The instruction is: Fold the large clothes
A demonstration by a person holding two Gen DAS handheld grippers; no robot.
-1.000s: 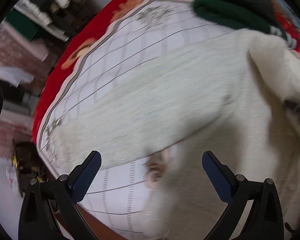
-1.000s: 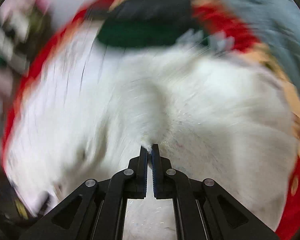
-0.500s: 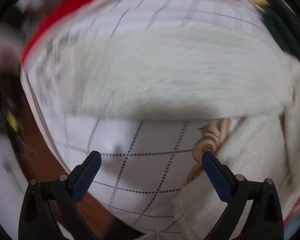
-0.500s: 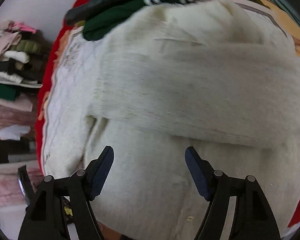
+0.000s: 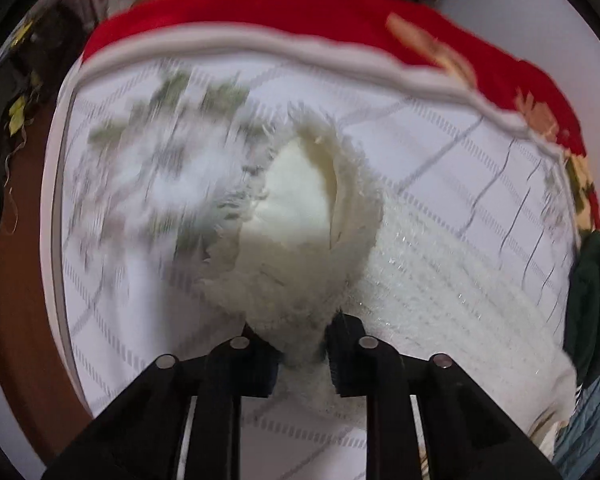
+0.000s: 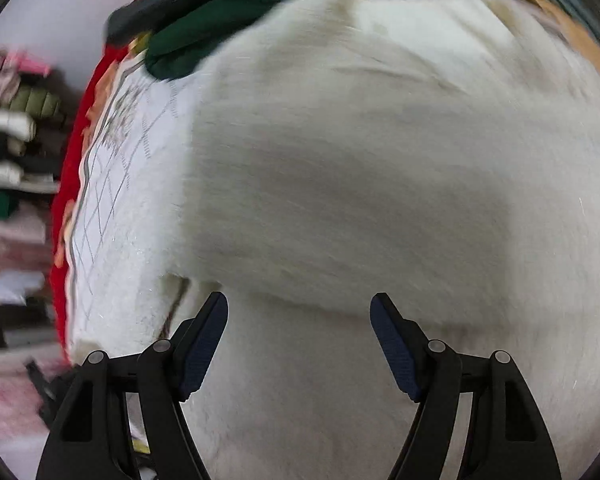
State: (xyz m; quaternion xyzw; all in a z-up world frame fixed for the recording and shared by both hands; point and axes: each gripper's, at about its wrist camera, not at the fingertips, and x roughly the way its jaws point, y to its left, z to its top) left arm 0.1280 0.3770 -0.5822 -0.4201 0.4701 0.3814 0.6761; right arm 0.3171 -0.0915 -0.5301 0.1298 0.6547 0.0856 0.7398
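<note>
A fluffy cream garment [image 6: 360,160] lies spread on the white checked bed cover [image 5: 460,152], folded over itself into a broad band. Its sleeve end, an open cuff [image 5: 300,208], stands up between the fingers of my left gripper [image 5: 300,332]. Those jaws are closing, and the pads press on the fuzzy cloth from both sides. My right gripper [image 6: 298,304] hovers open over the garment's body, with cream fabric below it and nothing pinched between its pads.
A red patterned blanket [image 5: 260,4] rims the white cover. Dark green and black clothes [image 6: 220,20] are piled at the garment's far end, the green also showing as a dark green heap [image 5: 592,280]. Stacked folded clothes [image 6: 12,120] sit off the bed's left side.
My left gripper swung across the bed, rolled, and went from wide open to shut on the cream cuff. My right gripper let go of the cloth and now stands open above it.
</note>
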